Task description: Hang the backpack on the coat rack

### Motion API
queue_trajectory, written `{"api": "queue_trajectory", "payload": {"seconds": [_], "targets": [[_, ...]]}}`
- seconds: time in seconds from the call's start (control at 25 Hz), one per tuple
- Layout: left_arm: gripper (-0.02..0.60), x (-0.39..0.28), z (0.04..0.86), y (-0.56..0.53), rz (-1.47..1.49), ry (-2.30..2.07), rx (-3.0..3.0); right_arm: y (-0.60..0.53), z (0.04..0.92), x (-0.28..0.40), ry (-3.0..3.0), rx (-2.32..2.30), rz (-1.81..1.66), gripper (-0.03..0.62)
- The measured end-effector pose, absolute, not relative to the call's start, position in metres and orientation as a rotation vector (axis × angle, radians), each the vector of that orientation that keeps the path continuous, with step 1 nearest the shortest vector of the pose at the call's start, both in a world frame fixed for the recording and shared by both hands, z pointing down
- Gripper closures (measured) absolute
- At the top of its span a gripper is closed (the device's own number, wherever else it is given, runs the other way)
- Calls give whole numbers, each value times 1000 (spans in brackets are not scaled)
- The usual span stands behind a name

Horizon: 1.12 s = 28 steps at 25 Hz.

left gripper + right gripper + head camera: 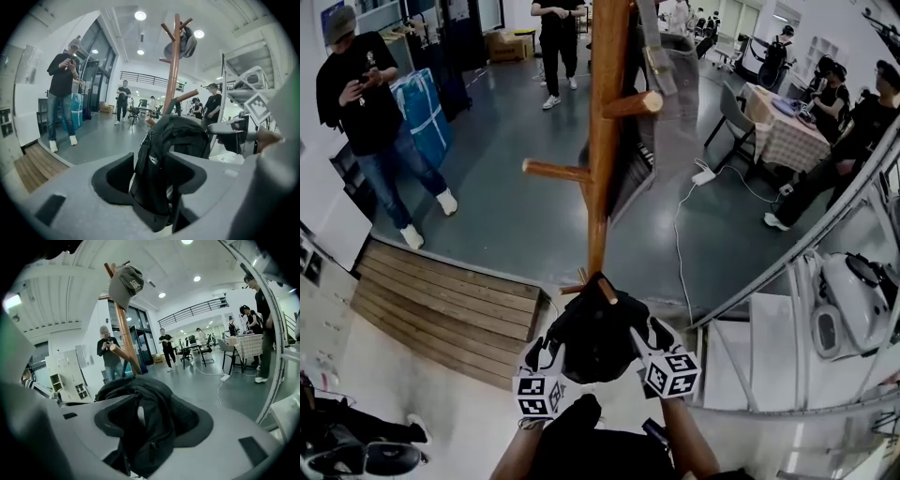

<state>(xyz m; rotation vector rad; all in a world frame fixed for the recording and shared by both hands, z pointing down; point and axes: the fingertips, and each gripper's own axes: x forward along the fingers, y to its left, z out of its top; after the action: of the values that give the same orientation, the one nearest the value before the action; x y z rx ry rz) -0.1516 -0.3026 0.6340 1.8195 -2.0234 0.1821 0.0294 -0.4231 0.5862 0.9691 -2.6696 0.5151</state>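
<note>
Wooden rack [121, 320] bears lettered cap [125, 281], right gripper view.

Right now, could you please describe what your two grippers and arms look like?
The left gripper and right gripper each have a white-and-black body carrying a cube with black-and-white square markers. Seen from their own cameras, the jaws are broad, matte grey, with dark curved pads. The forearms are bare.

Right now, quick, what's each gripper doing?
Left gripper: open, backpack between its jaws, not gripped.
Right gripper: open, backpack between its jaws too.
</note>
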Motion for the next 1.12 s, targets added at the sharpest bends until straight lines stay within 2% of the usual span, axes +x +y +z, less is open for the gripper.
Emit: {"api": "queue_trajectory", "payload": {"seconds": [0.28,0.48,0.88,1.12], "targets": [[364,-140,603,-275,153,-2043,1878,-382,569,35,-2705,966,528,390],[373,-124,583,-254,133,-2063,1929,-348,568,38,-2730,935,560,464],[531,-97,555,-214,129,-2088,1960,-305,566,48,-2737,929,604,560],[548,-96,553,-205,138,-2096,1953,-290,564,53,-2732,955,631,577]]}}
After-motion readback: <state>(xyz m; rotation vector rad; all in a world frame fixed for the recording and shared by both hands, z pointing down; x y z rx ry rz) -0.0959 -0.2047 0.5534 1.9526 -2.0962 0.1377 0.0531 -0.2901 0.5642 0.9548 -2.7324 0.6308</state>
